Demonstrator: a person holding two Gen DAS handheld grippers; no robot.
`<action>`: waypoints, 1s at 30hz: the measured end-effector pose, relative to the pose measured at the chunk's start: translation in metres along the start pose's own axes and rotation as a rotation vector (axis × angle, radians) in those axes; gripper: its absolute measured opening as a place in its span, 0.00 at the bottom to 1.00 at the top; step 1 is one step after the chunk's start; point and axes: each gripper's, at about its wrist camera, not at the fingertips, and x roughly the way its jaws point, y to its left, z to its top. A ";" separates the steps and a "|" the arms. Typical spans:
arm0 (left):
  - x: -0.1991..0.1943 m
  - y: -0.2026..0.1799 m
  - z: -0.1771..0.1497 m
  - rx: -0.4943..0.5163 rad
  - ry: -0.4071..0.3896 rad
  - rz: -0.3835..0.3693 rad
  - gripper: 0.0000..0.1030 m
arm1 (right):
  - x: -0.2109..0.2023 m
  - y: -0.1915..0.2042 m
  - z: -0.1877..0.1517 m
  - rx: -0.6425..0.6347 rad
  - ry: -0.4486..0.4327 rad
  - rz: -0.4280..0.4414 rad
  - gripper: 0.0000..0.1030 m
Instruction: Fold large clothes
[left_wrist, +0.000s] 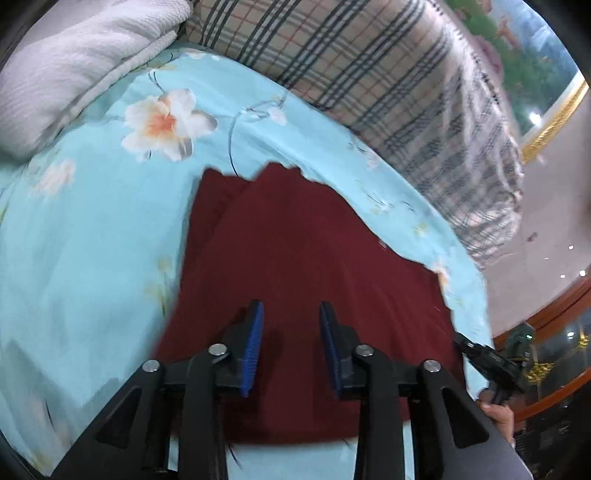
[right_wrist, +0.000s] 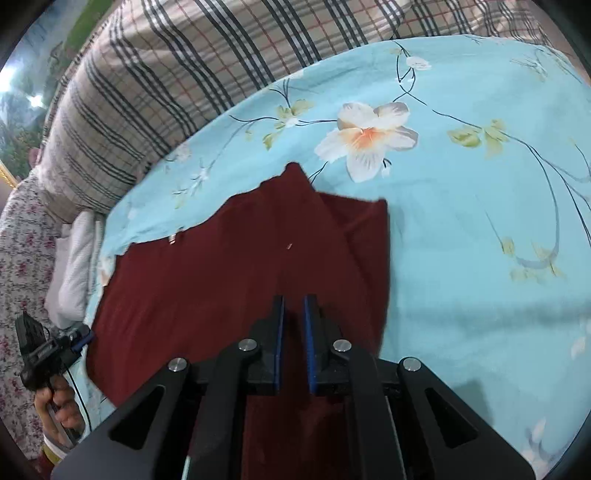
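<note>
Blue-padded fingers of the left gripper (left_wrist: 291, 347) stood apart over the near part of the dark red garment (left_wrist: 295, 258), with only flat cloth showing in the gap and nothing pinched, so they read as released. From those fingers the garment ran forward and away, its long axis roughly along the line they pointed, ending in a ragged far edge with a narrower folded flap at the far left corner. In the right wrist view the right gripper (right_wrist: 293, 343) had its fingers drawn nearly together, a thin slit between the pads; garment (right_wrist: 229, 280) lay beneath them, but whether any fold was caught in that slit could not be told. That gripper sat over the garment's right half, close to its right edge, while the left gripper (right_wrist: 51, 354) showed just off the garment's left edge, gripped by a hand (right_wrist: 59, 406). Each gripper therefore seemed nearer its own side of the near hem, and a fold away from the person would likely carry that hem toward the far edge. Around the garment spread the pale blue flowered bedsheet (left_wrist: 92, 240), with a plaid quilt (left_wrist: 351, 66) beyond the garment's far edge and a white blanket (left_wrist: 74, 55) off to its far left.
</note>
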 end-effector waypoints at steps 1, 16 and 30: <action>-0.007 -0.003 -0.013 -0.003 0.008 -0.015 0.35 | -0.004 0.001 -0.005 0.005 -0.001 0.008 0.10; 0.010 0.011 -0.086 -0.241 0.039 -0.108 0.73 | -0.025 0.014 -0.068 0.053 0.030 0.098 0.10; 0.043 0.033 -0.039 -0.346 -0.103 -0.122 0.17 | 0.003 0.070 -0.060 -0.039 0.077 0.188 0.10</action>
